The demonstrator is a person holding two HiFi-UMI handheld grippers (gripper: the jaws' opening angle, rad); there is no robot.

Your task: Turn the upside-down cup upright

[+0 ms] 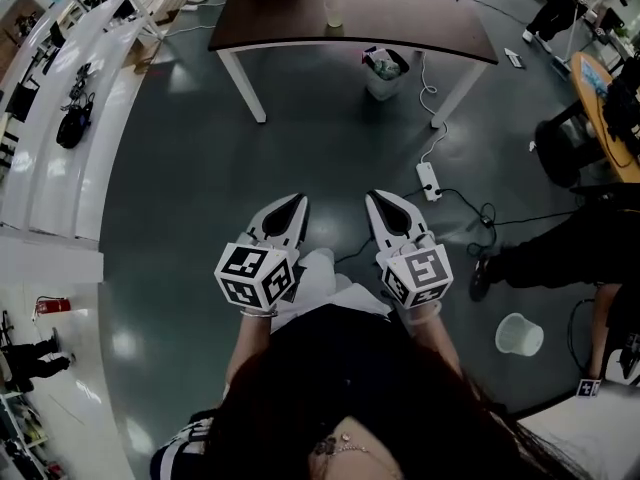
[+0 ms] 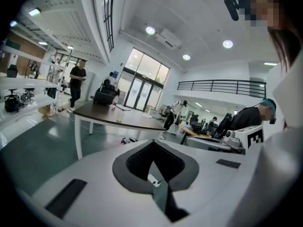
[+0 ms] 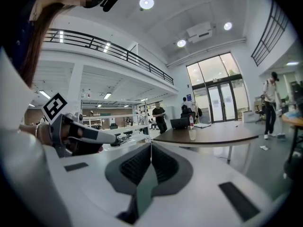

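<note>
Head view: left tool (image 1: pixel 297 201), right tool (image 1: pixel 373 197) both clenched, empty, above floor (image 1: pixel 190 168).

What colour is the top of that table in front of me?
Dark brown; the table shows best in the head view.

Left claw (image 1: pixel 296 203), right claw (image 1: pixel 376 198): white shells, grey pads (image 2: pixel 138 162), marker cubes (image 1: pixel 256 274); black top (image 1: pixel 335 353).

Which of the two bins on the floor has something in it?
The bin by the brown table: it has a liner and rubbish inside. The white bin at the head view's lower right looks empty.
</note>
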